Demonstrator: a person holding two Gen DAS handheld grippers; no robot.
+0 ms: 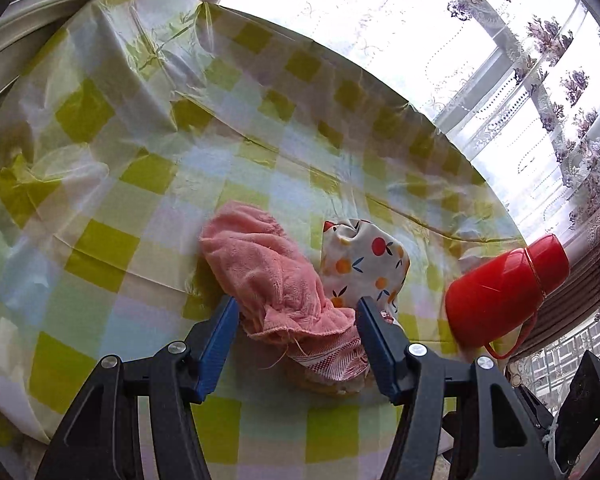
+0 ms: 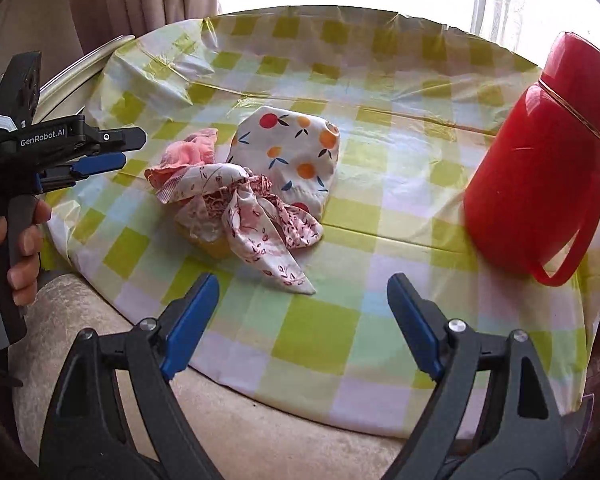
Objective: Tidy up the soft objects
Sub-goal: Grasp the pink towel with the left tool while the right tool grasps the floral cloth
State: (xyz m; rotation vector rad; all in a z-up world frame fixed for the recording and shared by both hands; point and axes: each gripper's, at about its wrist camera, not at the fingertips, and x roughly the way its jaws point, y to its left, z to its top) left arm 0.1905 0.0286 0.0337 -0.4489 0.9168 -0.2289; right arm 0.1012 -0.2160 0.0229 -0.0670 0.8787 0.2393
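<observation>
On the table [image 2: 380,208], covered in a green-and-white checked plastic sheet, the soft things lie bunched together near its middle. In the left wrist view the left gripper [image 1: 296,308] has its blue fingers [image 1: 220,332] spread apart on either side of the pink towel [image 1: 268,272], which lies between them without being pinched. Under the towel's near edge shows a red-patterned cloth [image 1: 332,354]. At about 1 o'clock from the towel, touching it, sits the fruit-print cloth [image 1: 364,264], white with orange and red fruits. A red thermos [image 1: 500,292] stands at 3 o'clock from the pile, apart from it.

In the right wrist view the right gripper [image 2: 300,308] hovers over the table's near edge with its fingers wide apart and nothing between them. The cloth pile lies at 11 o'clock from it; the left gripper comes in from 9 o'clock, beside the towel.
</observation>
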